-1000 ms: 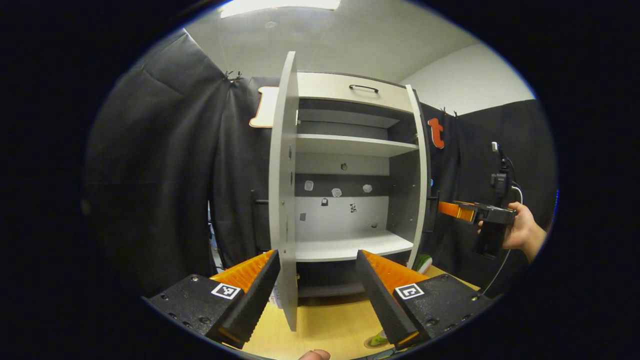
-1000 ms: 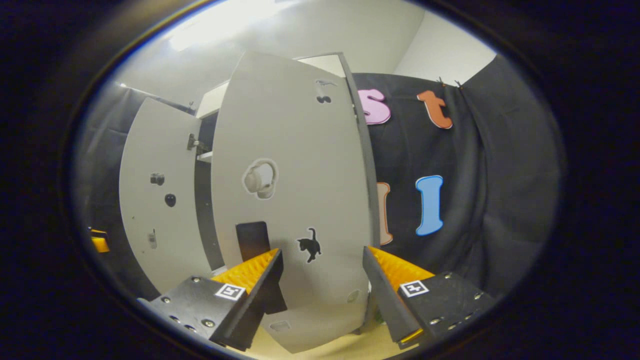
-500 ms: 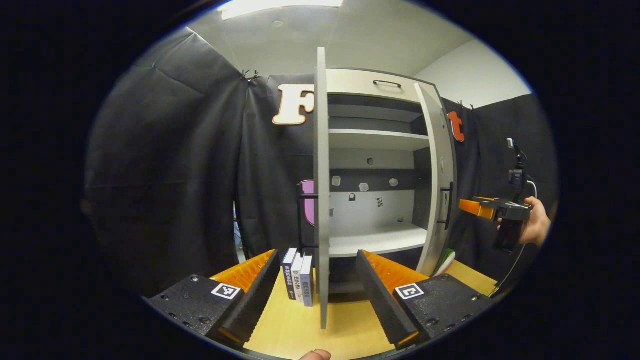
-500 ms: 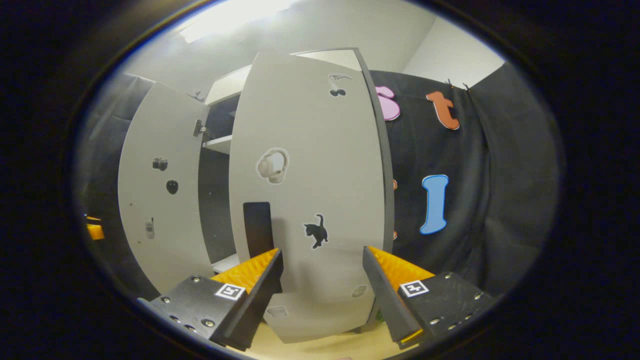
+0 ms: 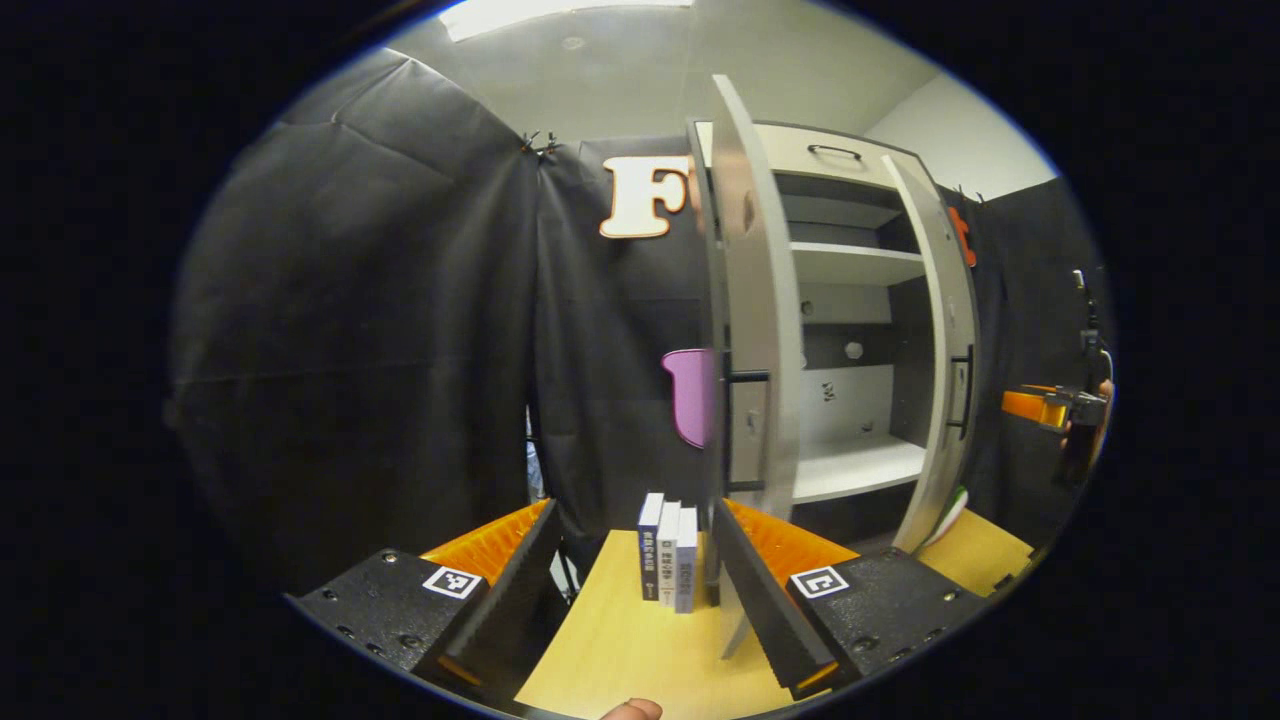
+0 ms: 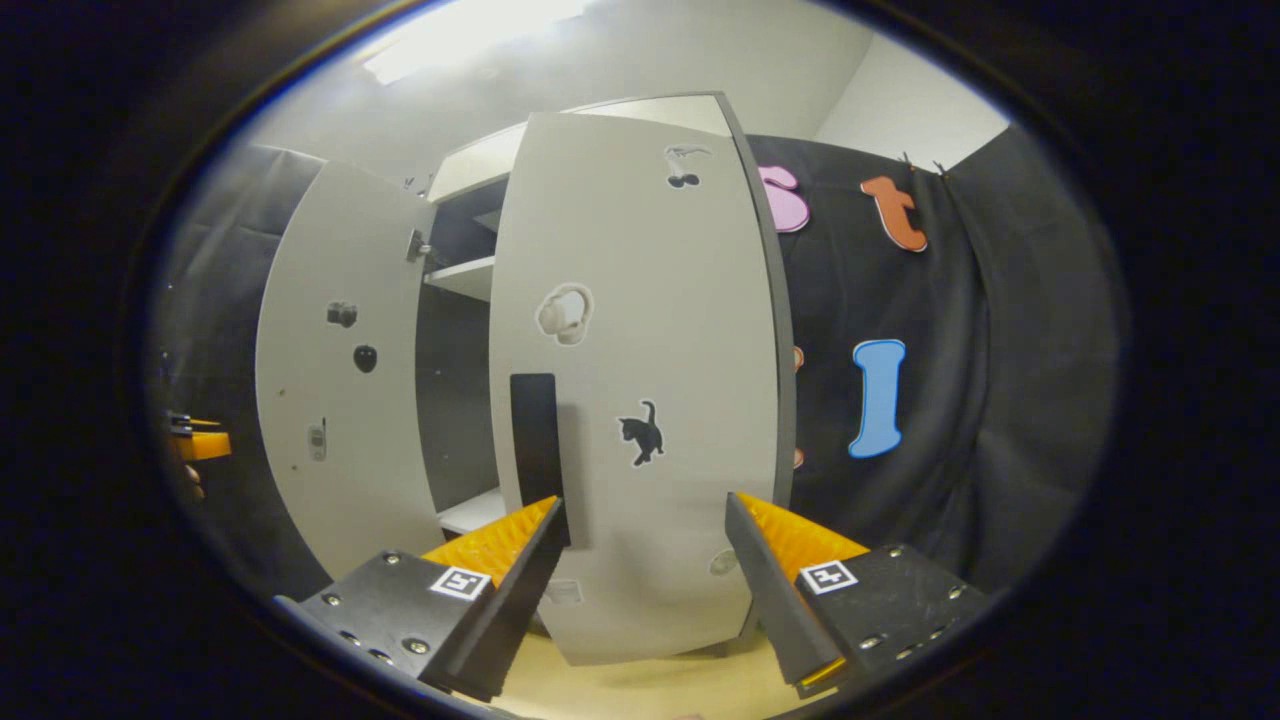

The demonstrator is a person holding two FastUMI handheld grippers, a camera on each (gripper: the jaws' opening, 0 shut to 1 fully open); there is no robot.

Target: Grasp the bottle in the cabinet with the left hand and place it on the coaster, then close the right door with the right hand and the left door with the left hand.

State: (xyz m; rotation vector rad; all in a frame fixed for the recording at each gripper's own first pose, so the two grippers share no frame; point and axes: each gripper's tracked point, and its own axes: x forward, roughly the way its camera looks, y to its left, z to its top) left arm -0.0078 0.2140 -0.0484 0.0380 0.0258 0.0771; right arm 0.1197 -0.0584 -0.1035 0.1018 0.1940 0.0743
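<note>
My left gripper is open low over the wooden table. The grey left door stands almost edge-on in front of it, its lower edge close to the right-hand finger. The right door is partly swung in, and the cabinet's shelves show between the doors. My right gripper is open facing the right door's outer face, beside its black handle. From the left gripper view the right gripper is in a hand at the far right.
Three books stand on the table left of the left door. A green and white thing peeks out at the foot of the right door. The left door and left gripper show at the left of the right gripper view.
The left gripper has moved left around the left door's edge, bringing the books into view. The right door has swung further towards the cabinet, with the right gripper following it.
</note>
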